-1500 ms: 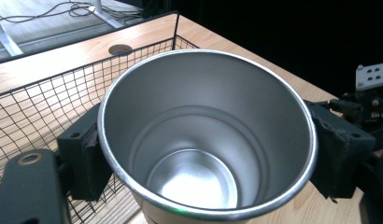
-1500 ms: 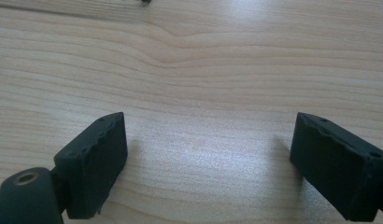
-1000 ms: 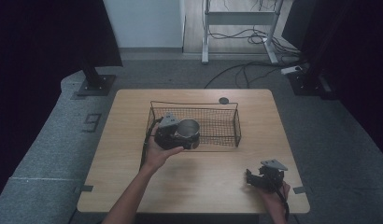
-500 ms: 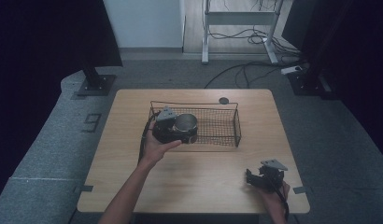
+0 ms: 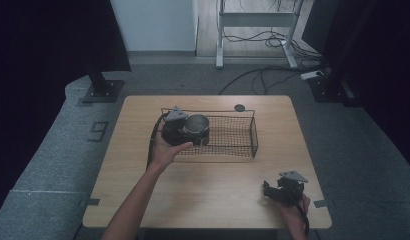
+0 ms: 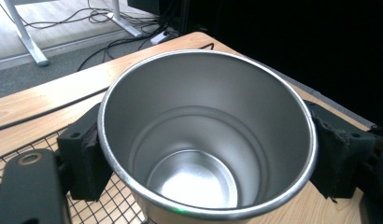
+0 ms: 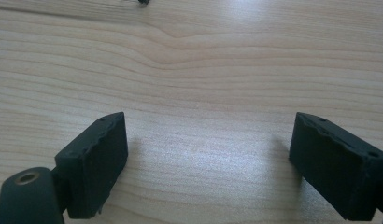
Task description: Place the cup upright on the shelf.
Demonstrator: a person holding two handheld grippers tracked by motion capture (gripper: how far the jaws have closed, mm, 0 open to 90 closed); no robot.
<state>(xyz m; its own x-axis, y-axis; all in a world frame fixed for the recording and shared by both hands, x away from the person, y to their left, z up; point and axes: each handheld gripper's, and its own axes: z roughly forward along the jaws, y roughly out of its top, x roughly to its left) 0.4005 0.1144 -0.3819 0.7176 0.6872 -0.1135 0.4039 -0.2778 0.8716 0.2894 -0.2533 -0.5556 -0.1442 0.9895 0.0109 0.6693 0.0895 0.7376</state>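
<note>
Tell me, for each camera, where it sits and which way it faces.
High view: above the person's side, facing forward and down on the table; both forearms and each hand-held gripper, left and right, show.
Left gripper view: on the left gripper, looking into the cup held between its jaws.
Right gripper view: on the right gripper, facing bare tabletop between open jaws.
Shared: the high and left gripper views both show the cup and basket.

Silver cup, black wire basket, pale wood-grain table.
</note>
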